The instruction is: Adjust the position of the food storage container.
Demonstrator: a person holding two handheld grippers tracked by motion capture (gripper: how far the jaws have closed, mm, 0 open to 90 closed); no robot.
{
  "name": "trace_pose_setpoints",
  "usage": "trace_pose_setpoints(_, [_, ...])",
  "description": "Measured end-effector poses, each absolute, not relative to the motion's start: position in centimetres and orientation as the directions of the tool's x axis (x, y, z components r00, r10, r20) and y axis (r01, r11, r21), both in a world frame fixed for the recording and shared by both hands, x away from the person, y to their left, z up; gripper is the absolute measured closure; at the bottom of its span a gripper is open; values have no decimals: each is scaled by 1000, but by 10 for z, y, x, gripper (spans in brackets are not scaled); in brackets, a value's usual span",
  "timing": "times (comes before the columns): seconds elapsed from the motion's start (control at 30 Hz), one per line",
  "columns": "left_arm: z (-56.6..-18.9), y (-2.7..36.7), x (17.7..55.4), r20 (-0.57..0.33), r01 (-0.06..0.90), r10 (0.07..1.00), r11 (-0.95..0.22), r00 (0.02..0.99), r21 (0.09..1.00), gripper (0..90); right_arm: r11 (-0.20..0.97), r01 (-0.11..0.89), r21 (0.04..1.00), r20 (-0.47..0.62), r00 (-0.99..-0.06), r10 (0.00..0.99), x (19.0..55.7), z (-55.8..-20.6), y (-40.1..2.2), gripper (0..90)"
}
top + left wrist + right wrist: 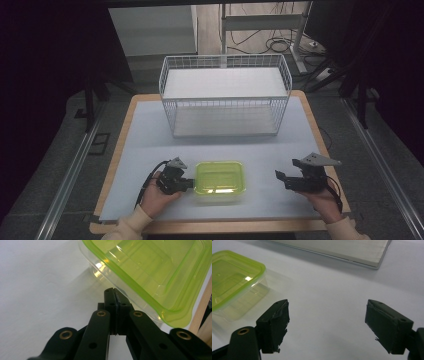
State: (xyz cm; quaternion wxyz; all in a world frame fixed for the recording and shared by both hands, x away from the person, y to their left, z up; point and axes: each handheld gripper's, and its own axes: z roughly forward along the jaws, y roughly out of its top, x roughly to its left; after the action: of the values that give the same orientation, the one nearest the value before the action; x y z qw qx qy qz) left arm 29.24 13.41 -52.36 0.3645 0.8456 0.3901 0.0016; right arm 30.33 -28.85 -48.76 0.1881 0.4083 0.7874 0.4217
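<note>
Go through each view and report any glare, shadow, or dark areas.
High view: surroundings very dark, the pale table lit; a white glint on the translucent green-lidded plastic box. Left gripper view: bright glare on the box's clear wall; soft shadow beside it. Right gripper view: small glint on the lid; faint shadow under the box.

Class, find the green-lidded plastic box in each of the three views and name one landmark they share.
High view: green-lidded box lies low centre, on the table.
Left gripper view: upper right, just beyond the shut left claw.
Right gripper view: far left edge.
Shared landmark: the pale table surface.
</note>
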Motion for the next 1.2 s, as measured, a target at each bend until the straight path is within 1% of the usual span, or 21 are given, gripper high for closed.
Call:
trace_pose_setpoints(0.3, [-526,132,294,-299,668,660,-420,690,615,897,327,473,819,42,-616,787,307,-488,-281,197])
trace_pose_setpoints(0.47, [-525,145,286,-296,671,672,-404,679,622,896,328,469,820,45,-625,780,309,-487,-277,197])
trace_pose_setpoints(0.6, [-518,163,278,-291,660,691,-353,662,664,896,331,456,826,42,-636,771,307,-487,-277,197])
trace_pose_setpoints(0.77, [-507,180,270,-292,636,708,-281,643,719,890,299,456,838,75,-639,766,305,-483,-276,198])
trace_pose_setpoints(0.9, [-505,187,270,-316,635,707,-240,633,734,866,284,457,843,100,-652,752,304,-482,-276,199])
trace_pose_setpoints(0.93, [-505,187,271,-328,639,704,-229,630,734,830,279,456,845,110,-659,745,303,-483,-276,200])
trace_pose_setpoints(0.97, [-506,188,271,-337,642,703,-219,626,735,830,279,456,845,110,-659,745,303,-483,-276,200])
trace_pose_setpoints(1.0, [-506,188,272,-352,647,705,-197,616,737,786,281,455,845,110,-663,741,303,-483,-276,200])
trace_pose_setpoints(1.07, [-507,187,270,-356,650,715,-178,601,739,631,290,451,844,109,-674,731,301,-484,-274,200])
trace_pose_setpoints(1.1, [-507,187,270,-360,653,720,-168,594,739,588,293,449,844,107,-678,727,301,-484,-273,200])
trace_pose_setpoints(1.17, [-507,187,270,-378,664,720,-152,581,732,462,298,443,846,107,-687,718,300,-483,-271,200])
trace_pose_setpoints(1.2, [-506,187,270,-383,668,722,-145,576,730,416,297,441,847,110,-692,714,299,-483,-270,200])
